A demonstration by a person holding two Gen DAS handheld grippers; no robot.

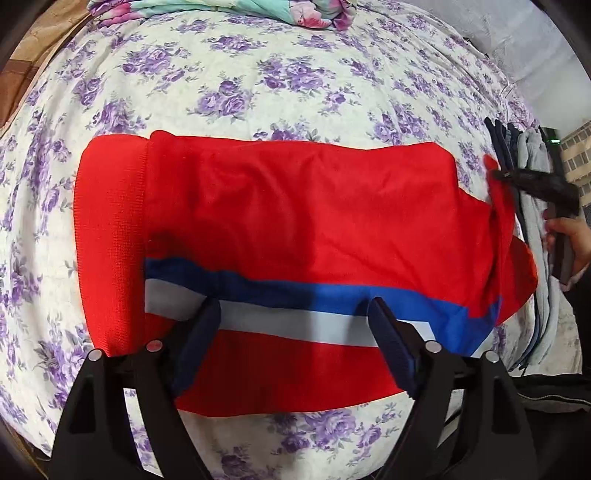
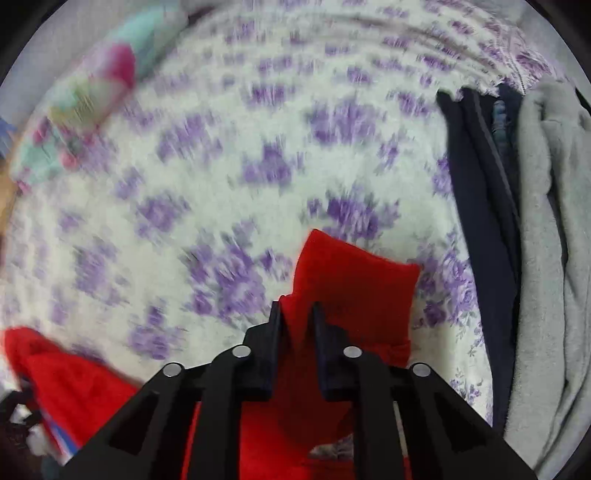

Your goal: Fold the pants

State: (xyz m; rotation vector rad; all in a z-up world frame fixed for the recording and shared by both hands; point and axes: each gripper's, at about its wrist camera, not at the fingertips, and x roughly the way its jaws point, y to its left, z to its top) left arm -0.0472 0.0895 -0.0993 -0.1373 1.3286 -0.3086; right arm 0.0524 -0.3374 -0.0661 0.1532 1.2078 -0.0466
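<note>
**Folding Red Pants on the Flowered Bed**

Lying across the bed sheet (image 1: 295,74), white with purple flowers, the red pants (image 1: 295,206) stretch from side to side in the left wrist view, with a blue stripe (image 1: 332,295) and a white stripe (image 1: 295,321) running along their near edge. A ribbed red band (image 1: 110,240) closes off the left end of the garment.

The left gripper (image 1: 293,314) hangs over the near edge of the pants with its jaws spread wide; its dark padded fingers (image 1: 199,332) sit over the striped part, and nothing is caught between them.

At the far right of that same view, the right gripper (image 1: 496,173) pinches the right end of the pants, lifting a flap of red cloth off the sheet, and the person's hand (image 1: 569,240) grips its handle. From the right wrist view (much of it smeared by motion blur), the right gripper (image 2: 295,314) has its jaws drawn close together on a fold of the red pants (image 2: 351,288), which stands up beyond the fingertips.

Just beside that end of the pants lies a stack of folded clothes (image 2: 517,221), dark navy pieces next to grey ones. At the far side of the bed sits a bundled quilt (image 1: 221,11) in mint and pink.
</note>
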